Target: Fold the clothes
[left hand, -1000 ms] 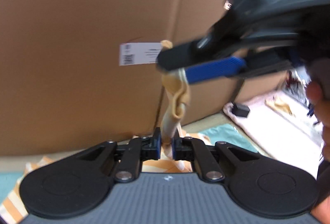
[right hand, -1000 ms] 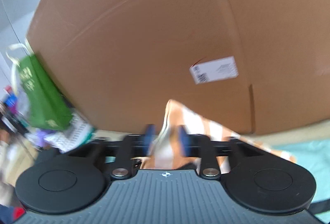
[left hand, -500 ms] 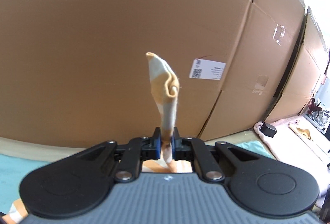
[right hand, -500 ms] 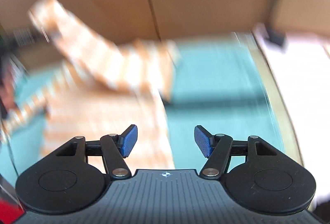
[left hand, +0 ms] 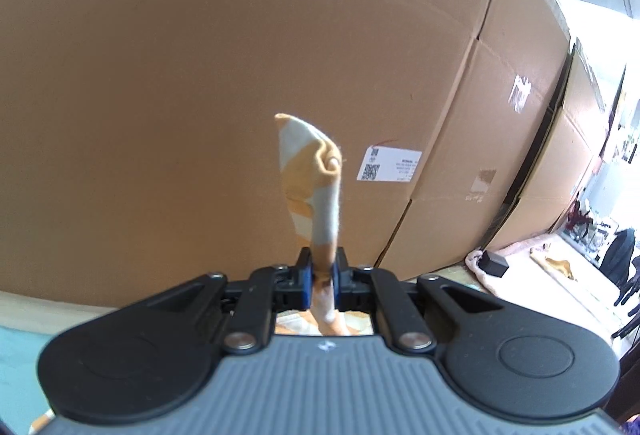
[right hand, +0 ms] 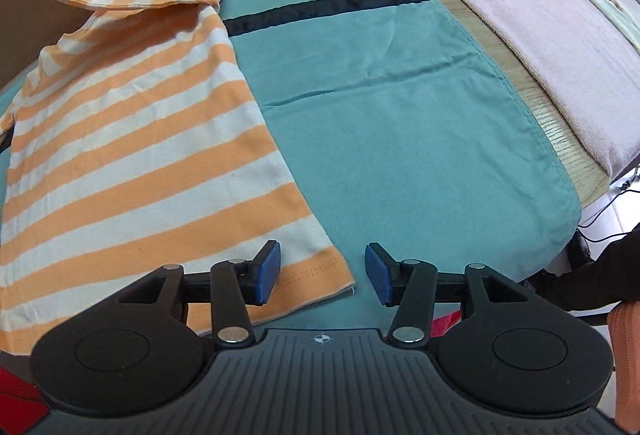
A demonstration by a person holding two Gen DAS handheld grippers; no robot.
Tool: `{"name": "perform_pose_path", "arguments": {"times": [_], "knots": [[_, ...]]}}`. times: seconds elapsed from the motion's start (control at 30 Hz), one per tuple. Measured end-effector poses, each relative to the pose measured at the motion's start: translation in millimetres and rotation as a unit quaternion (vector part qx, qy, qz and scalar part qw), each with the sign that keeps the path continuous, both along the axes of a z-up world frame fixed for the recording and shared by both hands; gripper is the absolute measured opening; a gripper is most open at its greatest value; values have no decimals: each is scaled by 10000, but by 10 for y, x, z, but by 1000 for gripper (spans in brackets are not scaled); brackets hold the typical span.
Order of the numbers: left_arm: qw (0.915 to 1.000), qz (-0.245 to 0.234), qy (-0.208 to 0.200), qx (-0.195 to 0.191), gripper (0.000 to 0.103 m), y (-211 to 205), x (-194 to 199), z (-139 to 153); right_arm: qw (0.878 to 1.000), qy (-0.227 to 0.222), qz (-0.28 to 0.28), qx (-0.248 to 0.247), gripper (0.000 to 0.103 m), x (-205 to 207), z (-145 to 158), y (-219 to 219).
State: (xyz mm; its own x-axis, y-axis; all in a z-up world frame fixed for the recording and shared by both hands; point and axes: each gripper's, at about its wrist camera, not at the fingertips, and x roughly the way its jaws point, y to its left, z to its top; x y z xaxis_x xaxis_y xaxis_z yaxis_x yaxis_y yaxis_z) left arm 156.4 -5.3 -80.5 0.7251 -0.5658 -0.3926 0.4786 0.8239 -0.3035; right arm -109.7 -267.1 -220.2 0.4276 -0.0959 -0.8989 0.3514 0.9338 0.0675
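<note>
the left tool [left hand: 320,277] is clamped on a bunched corner of the orange-and-white striped shirt [right hand: 132,139], which stands up at frame centre before a cardboard box [left hand: 200,55]. in the right wrist view the shirt lies flat across the left half on a teal cloth [right hand: 400,107]. the right tool [right hand: 323,273], lower centre, gapes empty over the hem. a pink towel [right hand: 540,15] lies upper right.

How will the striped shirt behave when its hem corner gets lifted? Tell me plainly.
Probably floppy: the striped shirt lies limp on the teal cloth, and the part pinched in the left tool curls over. Likely light, since that thin pinch holds it up. The hem should drape and sag from the open right tool, not stay flat.
</note>
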Motion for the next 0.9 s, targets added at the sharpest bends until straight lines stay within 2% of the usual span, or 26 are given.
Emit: {"name": "perform_pose_path", "arguments": {"times": [0.17,0.2,0.23,0.27,0.3,0.6,0.9], "knots": [[9997,247,-75,3,4,50,-71,88,9996,-124,-98,243,52,-20,-12,-79],[9996,286,-72,14,4,48,-75,90,9995,-125,-45,276,43,-18,-11,-86],[9994,328,-65,36,4,39,-75,86,9994,-125,7,308,29,-16,-10,-92],[9993,370,-58,58,4,29,-75,82,9996,-93,47,244,22,-13,-12,-88],[9991,412,-37,56,4,30,-74,77,9998,-61,86,180,8,-10,-14,-84],[9972,727,-116,-100,4,156,-180,132,9985,-376,332,213,6,-61,174,-58],[9942,982,-431,42,4,375,-288,271,9967,-559,588,43,6,-67,312,61]]}}
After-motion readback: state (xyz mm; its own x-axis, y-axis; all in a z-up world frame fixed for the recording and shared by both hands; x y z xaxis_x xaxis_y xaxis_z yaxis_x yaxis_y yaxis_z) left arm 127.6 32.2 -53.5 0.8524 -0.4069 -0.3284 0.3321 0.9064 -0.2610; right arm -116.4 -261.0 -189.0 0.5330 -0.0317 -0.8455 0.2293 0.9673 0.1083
